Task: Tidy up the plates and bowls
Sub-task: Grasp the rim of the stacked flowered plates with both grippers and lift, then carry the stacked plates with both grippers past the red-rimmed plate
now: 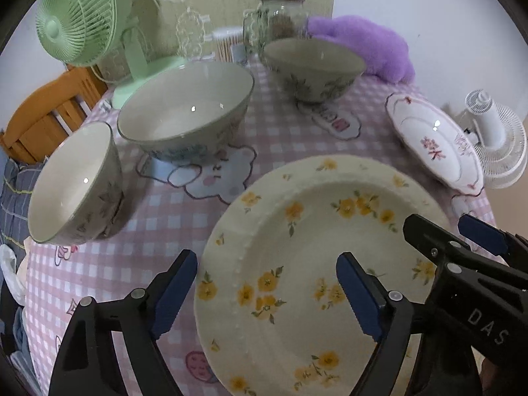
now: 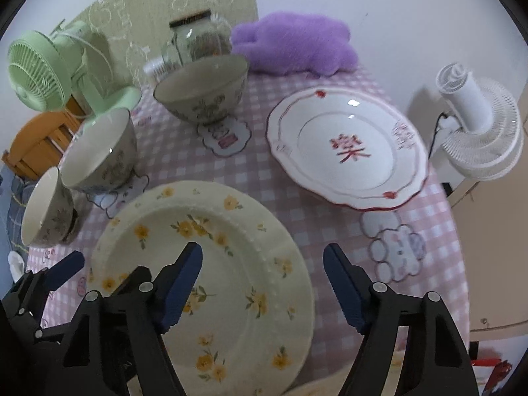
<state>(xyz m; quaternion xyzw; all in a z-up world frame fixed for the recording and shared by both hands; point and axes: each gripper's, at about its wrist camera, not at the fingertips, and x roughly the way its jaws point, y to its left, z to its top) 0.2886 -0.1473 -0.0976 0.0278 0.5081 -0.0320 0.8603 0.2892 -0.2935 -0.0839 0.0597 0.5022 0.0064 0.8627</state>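
Observation:
A cream plate with yellow flowers (image 1: 307,264) (image 2: 214,264) lies at the table's near edge. A white plate with red trim and a red character (image 1: 432,142) (image 2: 349,148) lies at the right. Three floral bowls stand upright: one near left (image 1: 72,181) (image 2: 46,208), one in the middle (image 1: 184,112) (image 2: 99,148), one at the back (image 1: 313,66) (image 2: 201,89). My left gripper (image 1: 267,293) is open, its jaws astride the cream plate's left rim. My right gripper (image 2: 264,287) is open above that plate's right rim. Both are empty.
A green fan (image 1: 82,16) stands at the back left, a white fan (image 2: 478,125) at the right edge. A glass jar (image 1: 280,16) and a purple plush (image 2: 293,46) sit at the back. A wooden chair (image 1: 43,112) stands left of the pink checked tablecloth (image 1: 280,132).

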